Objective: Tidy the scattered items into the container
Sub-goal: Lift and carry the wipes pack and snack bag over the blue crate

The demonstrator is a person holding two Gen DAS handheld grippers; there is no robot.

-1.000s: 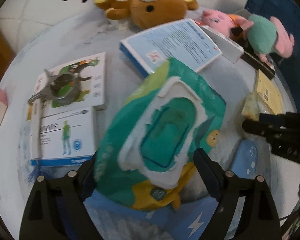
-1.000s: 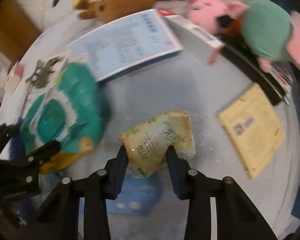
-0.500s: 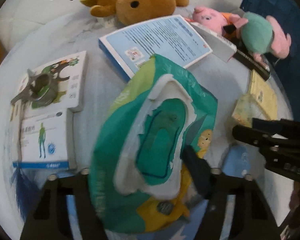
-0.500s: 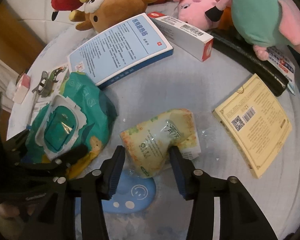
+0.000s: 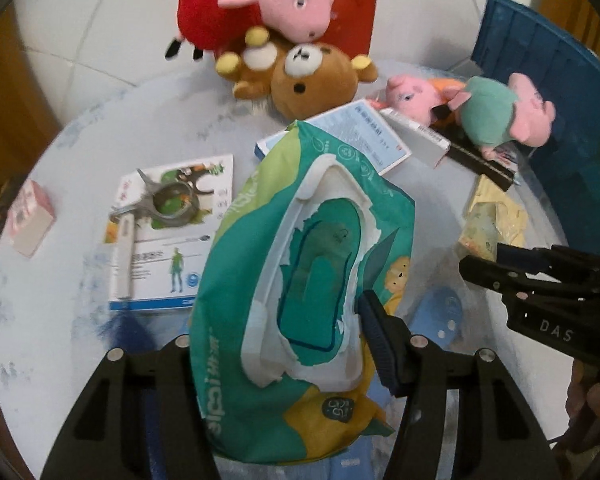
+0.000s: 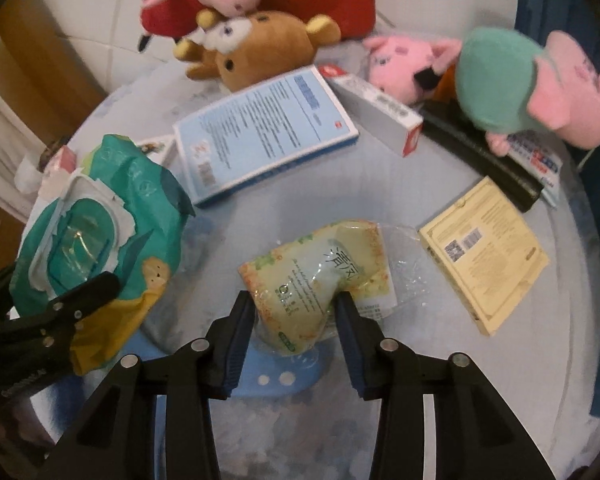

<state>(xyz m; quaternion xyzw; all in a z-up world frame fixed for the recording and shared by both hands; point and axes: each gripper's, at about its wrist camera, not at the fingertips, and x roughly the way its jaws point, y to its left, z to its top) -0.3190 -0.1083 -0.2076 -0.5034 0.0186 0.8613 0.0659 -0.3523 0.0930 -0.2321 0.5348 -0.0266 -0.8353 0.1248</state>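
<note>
My left gripper [image 5: 278, 340] is shut on a green wet-wipes pack [image 5: 312, 280] and holds it lifted above the round table [image 5: 60, 312]; the pack also shows in the right wrist view [image 6: 100, 220]. My right gripper [image 6: 294, 312] is shut on a yellow-green tissue packet [image 6: 320, 276] and holds it just above the table. The blue crate [image 5: 548, 92] stands at the far right of the table. Plush toys, a brown bear [image 5: 308, 76] and pink pigs [image 6: 412, 60], lie at the back.
A blue-white box [image 6: 260, 136], a long white box [image 6: 376, 100], a yellow booklet [image 6: 484, 248], a black strip [image 6: 484, 152], a light blue device [image 6: 276, 376], two leaflets with a metal tool [image 5: 168, 200] and a small pink box [image 5: 28, 220] lie about the table.
My left gripper has lifted the wipes pack up off the table and tilted it more upright. My right gripper has raised the tissue packet slightly.
</note>
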